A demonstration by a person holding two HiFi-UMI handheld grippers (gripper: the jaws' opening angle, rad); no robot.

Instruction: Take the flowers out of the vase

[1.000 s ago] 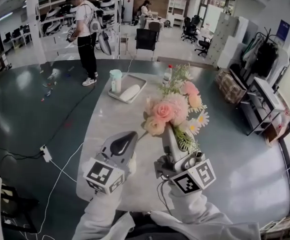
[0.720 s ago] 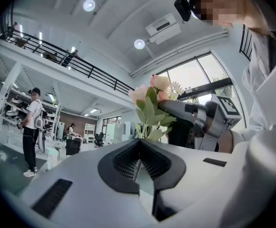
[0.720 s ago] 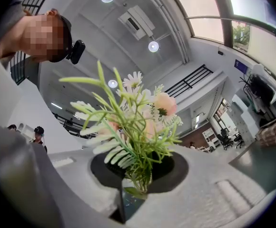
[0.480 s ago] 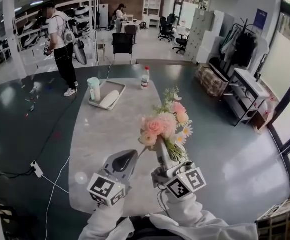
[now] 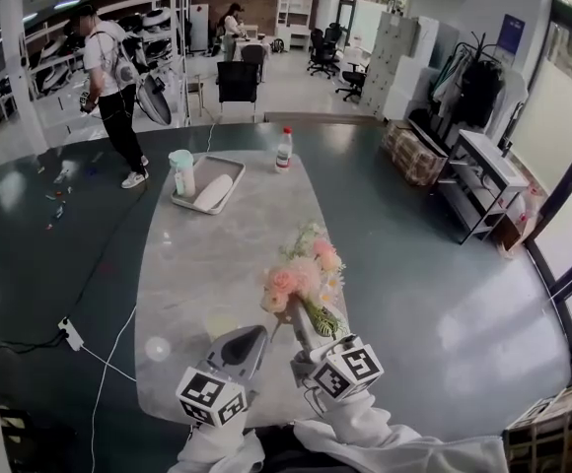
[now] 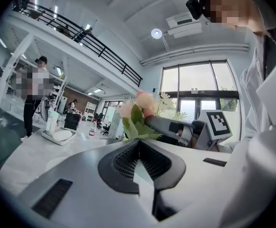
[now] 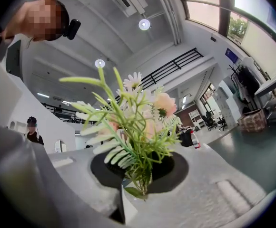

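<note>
A bunch of pink and cream flowers [image 5: 298,278] with daisies and green fern leaves is held by its stems in my right gripper [image 5: 296,313], above the near end of the grey marble table [image 5: 197,274]. In the right gripper view the stems [image 7: 140,177] are pinched between the shut jaws and the blooms [image 7: 152,113] fan out ahead. My left gripper [image 5: 257,332] hangs just left of it, jaws together with nothing between them [image 6: 139,145]. Its own view shows the flowers [image 6: 137,112] and the right gripper [image 6: 152,121] beside it. No vase shows near the grippers.
At the table's far end a tray [image 5: 189,205] carries a pale cylinder [image 5: 181,173] and a white oblong thing [image 5: 215,192]. A red-capped bottle [image 5: 283,150] stands nearby. A person [image 5: 108,87] stands on the floor at the far left. A cable and power strip [image 5: 69,332] lie left of the table.
Both grippers have sunk toward the table's near end, the right one carrying the flowers down with it. The bunch now sits lower and closer to me.
</note>
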